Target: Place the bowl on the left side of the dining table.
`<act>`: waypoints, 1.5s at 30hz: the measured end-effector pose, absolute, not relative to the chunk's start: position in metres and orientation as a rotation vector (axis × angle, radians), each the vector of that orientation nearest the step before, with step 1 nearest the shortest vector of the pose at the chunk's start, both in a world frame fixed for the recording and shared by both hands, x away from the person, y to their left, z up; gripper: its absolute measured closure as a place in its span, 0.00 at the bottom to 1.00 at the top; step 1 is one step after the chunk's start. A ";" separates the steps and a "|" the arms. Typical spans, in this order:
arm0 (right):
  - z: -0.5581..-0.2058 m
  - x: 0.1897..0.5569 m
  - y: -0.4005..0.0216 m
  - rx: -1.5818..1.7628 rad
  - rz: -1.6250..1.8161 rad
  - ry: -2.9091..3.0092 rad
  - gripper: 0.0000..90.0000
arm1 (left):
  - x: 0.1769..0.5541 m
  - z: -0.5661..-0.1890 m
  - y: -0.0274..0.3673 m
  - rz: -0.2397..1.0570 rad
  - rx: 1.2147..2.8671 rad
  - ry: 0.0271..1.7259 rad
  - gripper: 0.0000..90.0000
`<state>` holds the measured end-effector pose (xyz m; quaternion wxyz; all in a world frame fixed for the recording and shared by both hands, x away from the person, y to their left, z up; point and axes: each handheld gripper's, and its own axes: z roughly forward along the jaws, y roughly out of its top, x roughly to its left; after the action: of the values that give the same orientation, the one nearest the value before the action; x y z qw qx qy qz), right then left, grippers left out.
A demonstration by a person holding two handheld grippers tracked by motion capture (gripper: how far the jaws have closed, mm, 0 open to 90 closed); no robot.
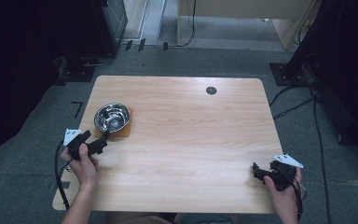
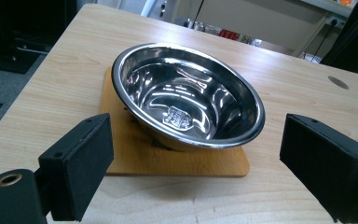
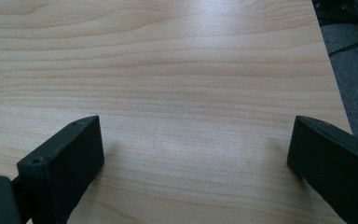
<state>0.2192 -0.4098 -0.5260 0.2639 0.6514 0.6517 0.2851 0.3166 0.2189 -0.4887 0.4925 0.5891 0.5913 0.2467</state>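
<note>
Now, largest first.
Table (image 1: 182, 140): light wood, spanning the middle of the high view.
Wooden mat (image 1: 124, 130): left of centre, under the bowl.
Steel bowl (image 1: 111, 117): upright on that mat, empty.
Your left gripper (image 1: 103, 142): jaws spread wide, just below the bowl, not touching it.
Your right gripper (image 1: 257, 171): lower right, jaws apart over bare wood.

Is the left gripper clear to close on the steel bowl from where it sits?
Probably yes: the left gripper is open and faces the steel bowl on its wooden mat, nothing between.
</note>
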 end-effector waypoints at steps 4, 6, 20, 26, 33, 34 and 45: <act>-0.526 0.219 -0.410 1.762 0.771 1.762 0.03 | 0.313 -0.490 0.219 0.595 1.435 1.437 0.10; -0.526 0.219 -0.410 1.760 0.770 1.762 0.03 | 0.311 -0.491 0.219 0.587 1.436 1.432 0.10; -0.526 0.219 -0.410 1.760 0.770 1.762 0.03 | 0.297 -0.496 0.220 0.591 1.458 1.424 0.10; -0.526 0.219 -0.410 1.761 0.770 1.762 0.03 | 0.291 -0.499 0.220 0.590 1.470 1.422 0.10; -0.526 0.219 -0.410 1.761 0.770 1.762 0.03 | 0.285 -0.502 0.221 0.589 1.478 1.425 0.10; -0.526 0.219 -0.410 1.761 0.770 1.762 0.03 | 0.283 -0.503 0.221 0.589 1.478 1.426 0.10; -0.526 0.219 -0.410 1.761 0.770 1.762 0.03 | 0.272 -0.508 0.226 0.603 1.506 1.437 0.10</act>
<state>0.2191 -0.4099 -0.5260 0.2640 0.6514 0.6518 0.2850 0.2720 0.2258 -0.5080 0.4683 0.6141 0.5859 0.2458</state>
